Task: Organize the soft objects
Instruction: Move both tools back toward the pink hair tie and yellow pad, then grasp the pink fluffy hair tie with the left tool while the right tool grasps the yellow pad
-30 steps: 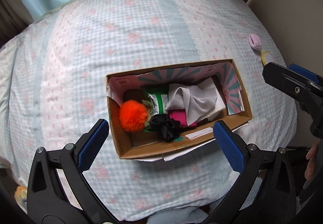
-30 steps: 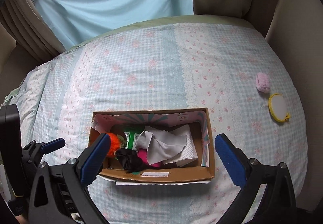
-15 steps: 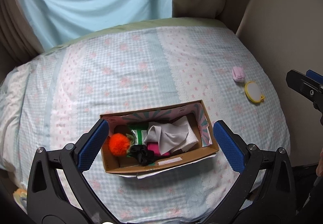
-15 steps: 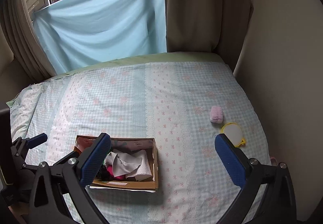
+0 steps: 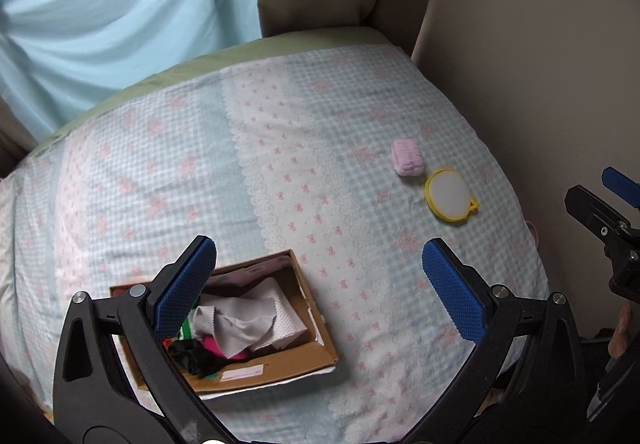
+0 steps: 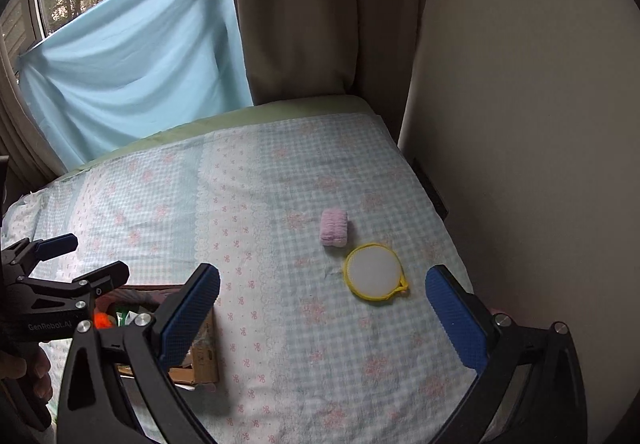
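Observation:
A cardboard box (image 5: 316, 328) sits on the bed at the near left, holding grey and white cloths (image 5: 244, 320), a black scrunchie (image 5: 192, 356) and a pink item. Its corner shows in the right wrist view (image 6: 204, 360) with an orange pom-pom (image 6: 102, 320). A pink folded soft piece (image 5: 408, 157) (image 6: 334, 227) and a yellow-rimmed round pad (image 5: 450, 195) (image 6: 374, 271) lie on the bed's right side. My left gripper (image 5: 320, 288) is open and empty above the box's right end. My right gripper (image 6: 322, 314) is open and empty, short of the pad.
The bed has a checked floral cover (image 5: 280, 148) (image 6: 260, 204). A beige wall (image 6: 520, 124) runs along its right edge. Beige and light-blue curtains (image 6: 132, 76) hang behind the far edge. The other gripper shows at each view's side (image 5: 604, 216) (image 6: 60, 276).
Both grippers have pulled up and swung right, away from the box. The box has slid to the lower left of both views, and the pink piece and yellow pad are now nearer the centre.

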### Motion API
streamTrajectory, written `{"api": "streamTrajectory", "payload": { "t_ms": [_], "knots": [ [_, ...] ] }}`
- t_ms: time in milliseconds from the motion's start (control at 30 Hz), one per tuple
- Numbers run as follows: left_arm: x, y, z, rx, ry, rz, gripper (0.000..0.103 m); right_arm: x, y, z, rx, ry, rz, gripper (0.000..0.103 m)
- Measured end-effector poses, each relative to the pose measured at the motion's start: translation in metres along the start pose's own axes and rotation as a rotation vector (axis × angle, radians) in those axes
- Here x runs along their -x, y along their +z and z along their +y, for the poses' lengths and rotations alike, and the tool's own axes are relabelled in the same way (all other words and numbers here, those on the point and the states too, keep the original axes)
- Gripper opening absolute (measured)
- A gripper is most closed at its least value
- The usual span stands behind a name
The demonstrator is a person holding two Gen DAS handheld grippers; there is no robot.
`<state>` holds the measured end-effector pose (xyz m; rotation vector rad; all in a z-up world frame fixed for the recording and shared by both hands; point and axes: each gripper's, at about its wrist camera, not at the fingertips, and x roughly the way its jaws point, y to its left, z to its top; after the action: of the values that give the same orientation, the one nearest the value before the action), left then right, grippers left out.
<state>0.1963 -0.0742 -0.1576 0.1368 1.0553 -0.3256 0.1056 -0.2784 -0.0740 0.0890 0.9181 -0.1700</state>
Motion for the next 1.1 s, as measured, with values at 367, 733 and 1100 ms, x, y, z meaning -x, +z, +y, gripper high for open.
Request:
{"api": "streamTrajectory", "payload": {
  "t_ms": [367,733,1100],
  "knots": [
    [-0.131,0.069,-0.077,-0.101,-0.044,0.109,0.103,-0.111,-0.013,-0.089,-0.086,0.028,0.131,0.103],
    [-0.278,0.095,-0.13,-0.194,-0.095,0.245,0.102,-0.226,-0.051,-0.099,-0.07,0.067,0.181,0.103],
    [-0.363,0.091,-0.141,-0.228,-0.1,0.294,0.097,-0.298,-0.071,-0.099,-0.042,0.057,0.167,0.103]
  ]
}}
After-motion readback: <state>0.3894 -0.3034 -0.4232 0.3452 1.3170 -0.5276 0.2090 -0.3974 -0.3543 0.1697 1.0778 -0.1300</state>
